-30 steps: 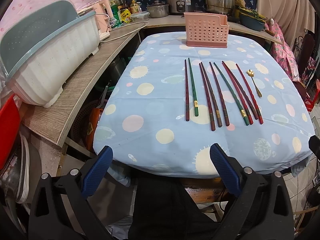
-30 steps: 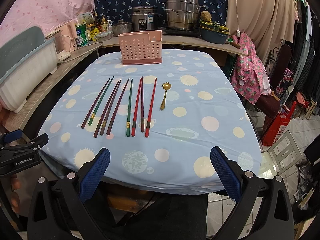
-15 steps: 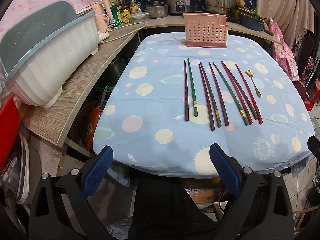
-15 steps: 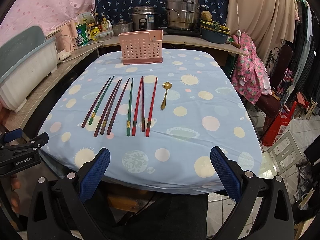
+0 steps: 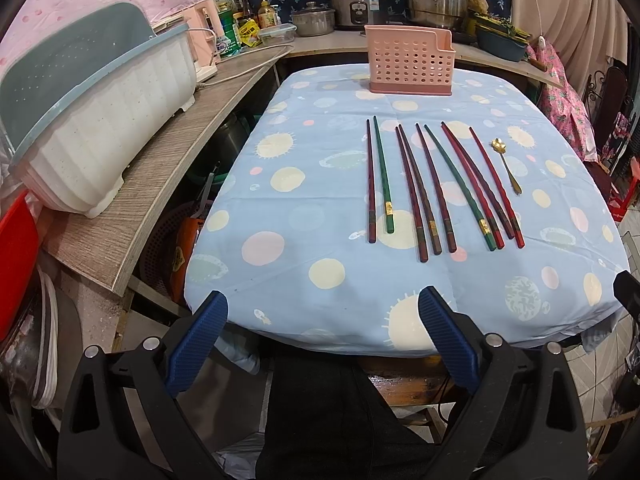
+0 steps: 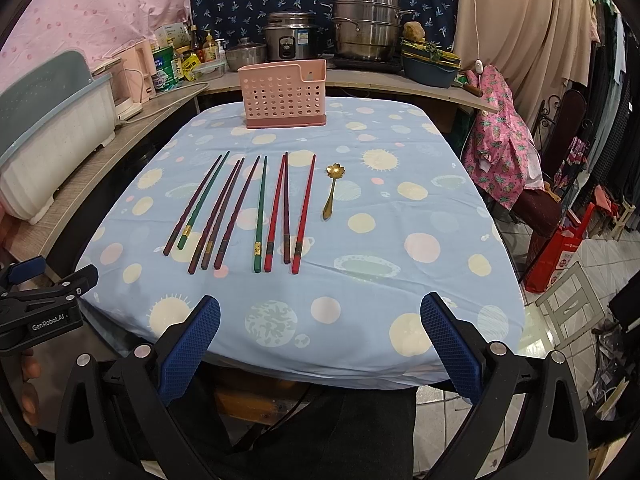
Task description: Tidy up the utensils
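Several red, dark and green chopsticks (image 5: 432,184) (image 6: 256,208) lie side by side on the blue spotted tablecloth (image 5: 320,208) (image 6: 400,200). A small gold spoon (image 5: 506,164) (image 6: 333,190) lies just right of them. A pink perforated utensil holder (image 5: 410,65) (image 6: 283,93) stands upright at the table's far end. My left gripper (image 5: 323,332) is open and empty, held off the near edge of the table. My right gripper (image 6: 320,340) is open and empty at the near edge too. The left gripper also shows at the left of the right wrist view (image 6: 28,280).
A white and grey dish rack (image 5: 92,120) (image 6: 52,132) sits on the wooden counter (image 5: 160,168) to the left. Pots, a rice cooker (image 6: 290,36) and bottles stand on the back counter. A chair with pink cloth (image 6: 504,144) is at the right.
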Tool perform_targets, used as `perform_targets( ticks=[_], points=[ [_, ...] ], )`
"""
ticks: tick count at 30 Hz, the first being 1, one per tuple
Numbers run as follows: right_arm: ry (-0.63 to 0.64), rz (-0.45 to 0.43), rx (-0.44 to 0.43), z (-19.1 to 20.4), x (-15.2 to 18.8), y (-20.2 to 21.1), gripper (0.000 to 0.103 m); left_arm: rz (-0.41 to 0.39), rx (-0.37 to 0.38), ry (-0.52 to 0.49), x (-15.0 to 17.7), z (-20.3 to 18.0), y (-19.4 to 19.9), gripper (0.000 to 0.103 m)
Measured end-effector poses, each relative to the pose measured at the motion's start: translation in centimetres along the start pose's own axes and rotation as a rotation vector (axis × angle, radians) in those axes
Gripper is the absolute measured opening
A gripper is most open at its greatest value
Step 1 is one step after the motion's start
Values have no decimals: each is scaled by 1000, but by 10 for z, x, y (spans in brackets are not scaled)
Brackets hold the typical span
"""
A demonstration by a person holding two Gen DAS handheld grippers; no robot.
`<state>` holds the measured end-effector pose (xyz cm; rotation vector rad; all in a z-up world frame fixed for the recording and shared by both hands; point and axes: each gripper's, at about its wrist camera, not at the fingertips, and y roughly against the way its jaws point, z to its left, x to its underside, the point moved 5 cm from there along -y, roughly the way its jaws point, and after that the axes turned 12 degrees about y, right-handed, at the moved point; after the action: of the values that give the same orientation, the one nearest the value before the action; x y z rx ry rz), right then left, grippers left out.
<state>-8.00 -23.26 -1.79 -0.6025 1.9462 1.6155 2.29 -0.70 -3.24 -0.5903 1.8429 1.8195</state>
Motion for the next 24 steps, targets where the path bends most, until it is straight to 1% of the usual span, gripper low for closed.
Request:
perform_targets(
  ticks=[13,16,20,24],
  points=[
    [0,2,0,0,0,-1,96,0,0,2,0,1,-1,92],
    [-2,3,-4,1,1,-1,96,4,2,5,0,-4,0,92],
    [-10,6,-12,0,4,-5,96,19,12,20,-1,-8,-7,92],
    [-24,9,-14,-5,3,-16,96,36,23,50,-9,-4,-21,91]
  ],
)
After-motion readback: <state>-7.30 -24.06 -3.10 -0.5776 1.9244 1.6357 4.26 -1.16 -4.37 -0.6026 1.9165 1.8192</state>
